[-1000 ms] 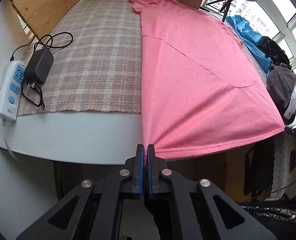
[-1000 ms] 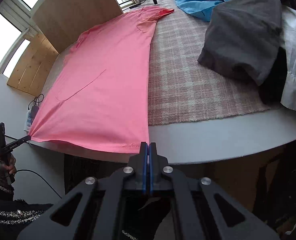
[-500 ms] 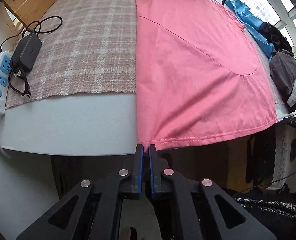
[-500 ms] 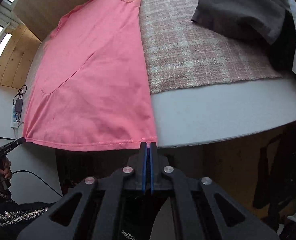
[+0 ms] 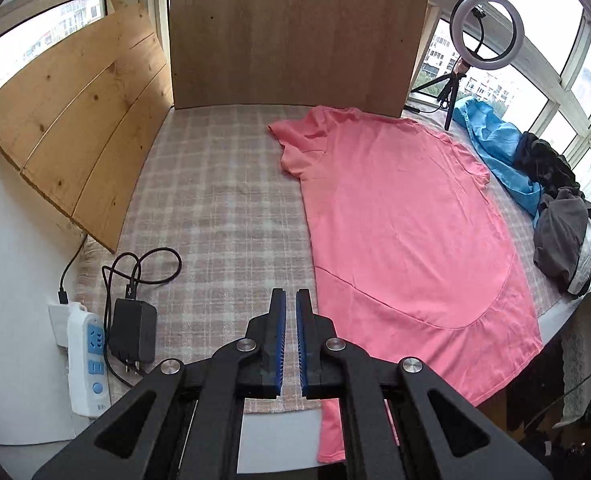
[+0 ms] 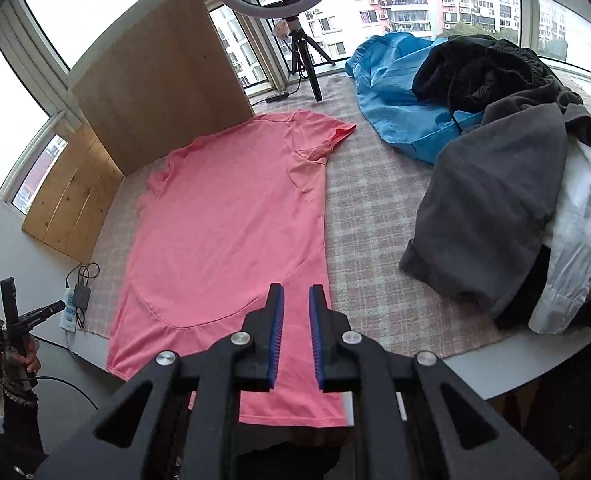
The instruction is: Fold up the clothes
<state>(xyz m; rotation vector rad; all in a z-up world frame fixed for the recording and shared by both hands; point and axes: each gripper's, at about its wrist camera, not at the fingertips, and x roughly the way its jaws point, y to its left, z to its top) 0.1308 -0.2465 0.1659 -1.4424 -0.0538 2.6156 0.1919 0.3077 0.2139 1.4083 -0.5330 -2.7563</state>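
A pink T-shirt [image 5: 407, 232] lies flat on the plaid cloth [image 5: 215, 220], collar toward the far boards, its hem hanging over the table's front edge. My left gripper [image 5: 291, 292] hovers above the cloth just left of the shirt's side edge. It is shut, with only a thin slit between the blue pads and nothing in it. In the right wrist view my right gripper [image 6: 296, 288] hangs over the lower right part of the shirt [image 6: 231, 216]. Its jaws are opening and no fabric is between them.
A white power strip [image 5: 89, 352] and black adapter [image 5: 131, 330] with cables lie at the left. Wooden boards [image 5: 295, 32] close the back. A ring light [image 5: 483, 36] stands behind. Blue [image 6: 399, 92], grey [image 6: 495, 208], black and white garments are piled on the right.
Both grippers have risen and tilted up from the table's front edge. The shirt's hem corners no longer sit at their tips. The right jaws have parted.
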